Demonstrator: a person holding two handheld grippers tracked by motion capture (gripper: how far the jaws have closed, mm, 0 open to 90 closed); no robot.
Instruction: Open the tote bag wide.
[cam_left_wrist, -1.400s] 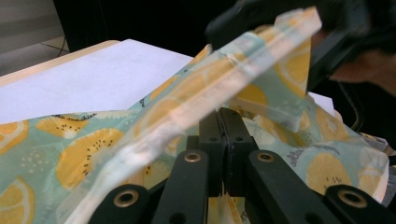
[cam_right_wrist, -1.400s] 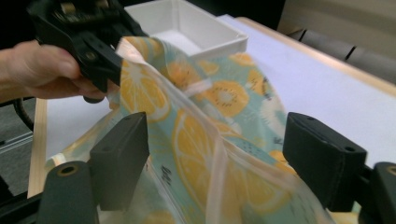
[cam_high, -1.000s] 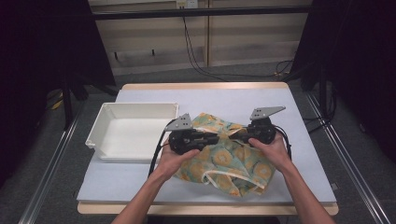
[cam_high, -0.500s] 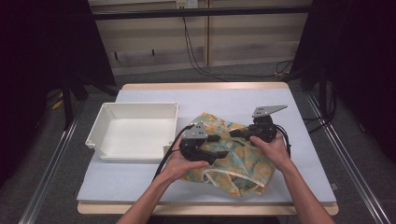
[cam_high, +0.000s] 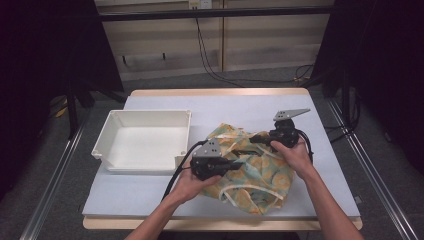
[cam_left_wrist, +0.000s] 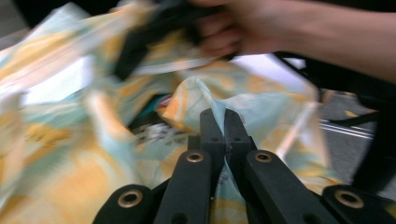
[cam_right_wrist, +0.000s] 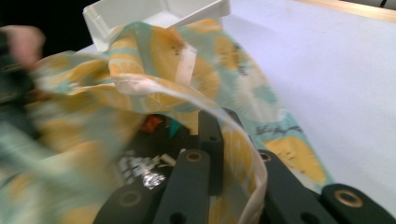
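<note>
Since a second ago the left gripper (cam_high: 239, 164) has slid toward the tabletop's near edge, its jaws just closing on the fabric bag (cam_high: 260, 172) beside the white tray (cam_high: 145, 117).

Left gripper view: jaws pinch the bag's rim.

Right gripper view: the right gripper (cam_right_wrist: 229, 135) clamps the opposite rim, likely to spread the mouth.

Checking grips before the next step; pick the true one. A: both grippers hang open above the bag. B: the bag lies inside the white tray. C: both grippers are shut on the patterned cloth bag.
C: the left gripper and right gripper each pinch the cloth bag.
</note>
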